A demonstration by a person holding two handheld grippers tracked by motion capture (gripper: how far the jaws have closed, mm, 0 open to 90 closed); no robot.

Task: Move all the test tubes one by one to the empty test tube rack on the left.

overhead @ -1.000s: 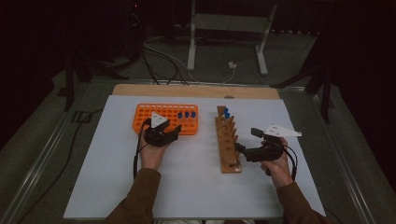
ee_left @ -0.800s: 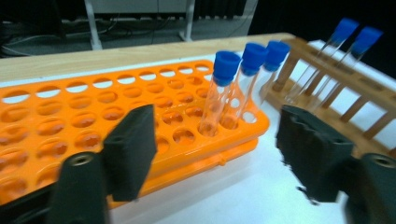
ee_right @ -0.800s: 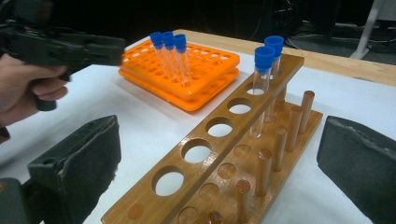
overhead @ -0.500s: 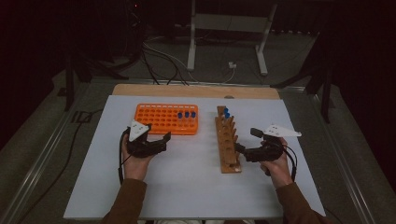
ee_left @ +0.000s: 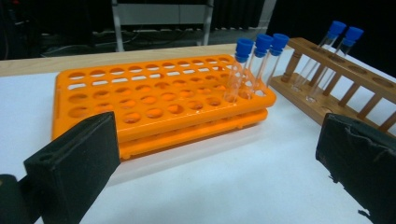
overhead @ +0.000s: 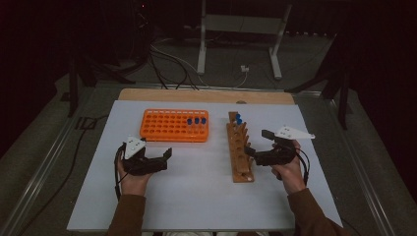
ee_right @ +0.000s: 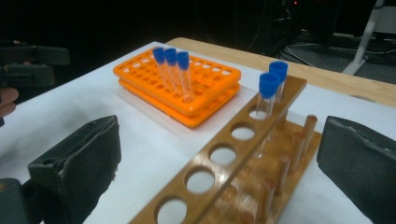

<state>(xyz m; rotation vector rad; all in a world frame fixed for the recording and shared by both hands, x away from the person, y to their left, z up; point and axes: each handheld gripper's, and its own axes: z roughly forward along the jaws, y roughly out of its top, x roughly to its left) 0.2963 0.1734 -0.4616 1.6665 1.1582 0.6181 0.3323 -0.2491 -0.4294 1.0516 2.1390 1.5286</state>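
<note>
Left gripper, jaws just spread and empty, sat near the orange rack holding three blue-capped tubes; right gripper, released, hung beside the wooden rack. Probable next move: fetching one of its two remaining tubes.

High view: is looking forward and down from above the person's side, far from the white table.
Left gripper view: is riding low between its own jaws, facing the orange rack just ahead, with the wooden rack to the right of the jaws.
Right gripper view: is sitting close over the wooden rack, looking along it toward the orange rack beyond.
Shared part: all three are showing both racks and the blue-capped tubes.
</note>
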